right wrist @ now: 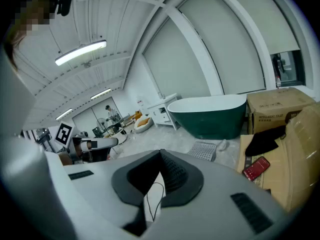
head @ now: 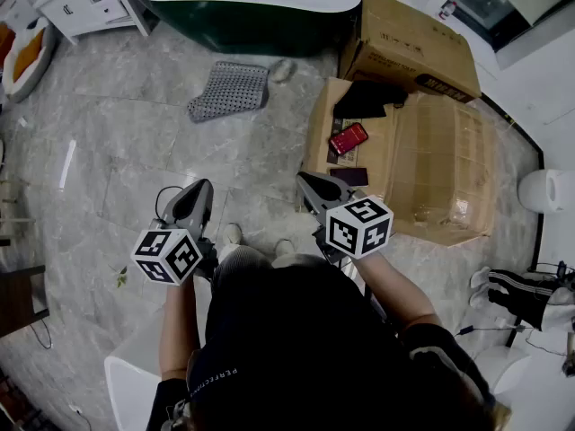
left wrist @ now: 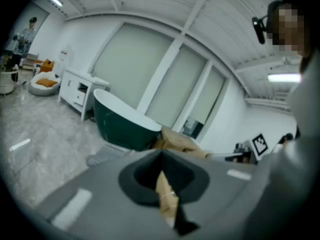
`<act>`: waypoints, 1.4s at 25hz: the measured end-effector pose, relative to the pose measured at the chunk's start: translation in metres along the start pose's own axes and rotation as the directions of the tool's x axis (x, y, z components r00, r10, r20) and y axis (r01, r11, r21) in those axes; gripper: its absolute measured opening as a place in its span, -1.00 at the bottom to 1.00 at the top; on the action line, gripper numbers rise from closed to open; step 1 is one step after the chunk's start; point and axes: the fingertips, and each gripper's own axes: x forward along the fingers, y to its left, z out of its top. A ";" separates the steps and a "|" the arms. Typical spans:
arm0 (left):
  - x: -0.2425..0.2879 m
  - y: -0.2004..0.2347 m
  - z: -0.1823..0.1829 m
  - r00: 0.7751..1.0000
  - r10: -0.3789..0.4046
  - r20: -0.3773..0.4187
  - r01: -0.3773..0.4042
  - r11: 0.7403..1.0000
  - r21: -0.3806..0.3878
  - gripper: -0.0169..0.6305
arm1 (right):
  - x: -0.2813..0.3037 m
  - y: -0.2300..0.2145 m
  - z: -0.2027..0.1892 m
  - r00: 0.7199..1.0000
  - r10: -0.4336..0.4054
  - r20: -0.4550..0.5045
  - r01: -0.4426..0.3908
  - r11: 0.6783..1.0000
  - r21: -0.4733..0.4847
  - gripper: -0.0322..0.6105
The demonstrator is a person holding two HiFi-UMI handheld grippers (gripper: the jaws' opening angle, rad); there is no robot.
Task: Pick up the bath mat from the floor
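Note:
The grey studded bath mat (head: 230, 90) lies crumpled on the marble floor in front of the green bathtub (head: 252, 21). It shows small in the left gripper view (left wrist: 102, 158) and in the right gripper view (right wrist: 205, 150). My left gripper (head: 199, 189) is held well short of the mat, jaws shut and empty. My right gripper (head: 308, 185) sits beside it near the flattened cardboard, also shut with nothing in it. Both point a little downward toward the tub (right wrist: 210, 115).
A flattened cardboard sheet (head: 431, 164) at the right carries a red phone (head: 349, 138) and dark cloth (head: 368, 100). A closed carton (head: 409, 43) stands beside the tub. A white cabinet (head: 90, 3) is at the back left. A small pale object (head: 281, 70) lies by the mat.

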 end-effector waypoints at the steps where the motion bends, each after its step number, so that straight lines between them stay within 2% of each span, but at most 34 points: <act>1: -0.001 0.006 0.002 1.000 -0.001 -0.004 0.001 1.000 -0.001 -0.93 | 0.006 0.002 0.002 1.000 -0.006 -0.001 0.006 1.000 0.000 -0.90; 5: -0.004 0.034 0.012 0.999 0.003 -0.033 -0.002 1.000 0.013 -0.93 | 0.029 0.013 0.011 1.000 -0.025 0.011 0.025 1.000 0.012 -0.91; 10: -0.006 0.068 0.030 0.999 -0.028 -0.036 0.029 0.999 0.029 -0.93 | 0.060 0.024 0.020 0.998 -0.034 0.045 0.030 0.997 0.076 -0.90; 15: -0.010 0.107 0.046 0.998 -0.028 -0.052 0.033 0.996 0.086 -0.94 | 0.096 0.046 0.027 0.998 -0.047 0.043 0.044 0.996 0.076 -0.90; 20: -0.017 0.132 0.050 0.991 -0.106 -0.079 0.110 0.993 0.040 -0.93 | 0.127 0.063 0.026 0.998 -0.044 0.043 0.039 0.994 0.099 -0.90; 22: -0.020 0.142 0.049 0.988 -0.129 -0.089 0.134 0.989 0.054 -0.93 | 0.136 0.065 0.024 0.997 -0.058 0.044 0.053 0.993 0.109 -0.90; 28: -0.008 0.170 0.044 0.984 -0.113 -0.134 0.127 0.987 0.095 -0.93 | 0.158 0.057 0.020 0.992 -0.124 0.010 0.121 0.983 0.137 -0.90; 35: 0.040 0.191 0.071 0.993 -0.088 -0.076 0.095 0.991 0.093 -0.93 | 0.190 0.022 0.047 0.984 -0.175 0.028 0.171 0.980 0.104 -0.90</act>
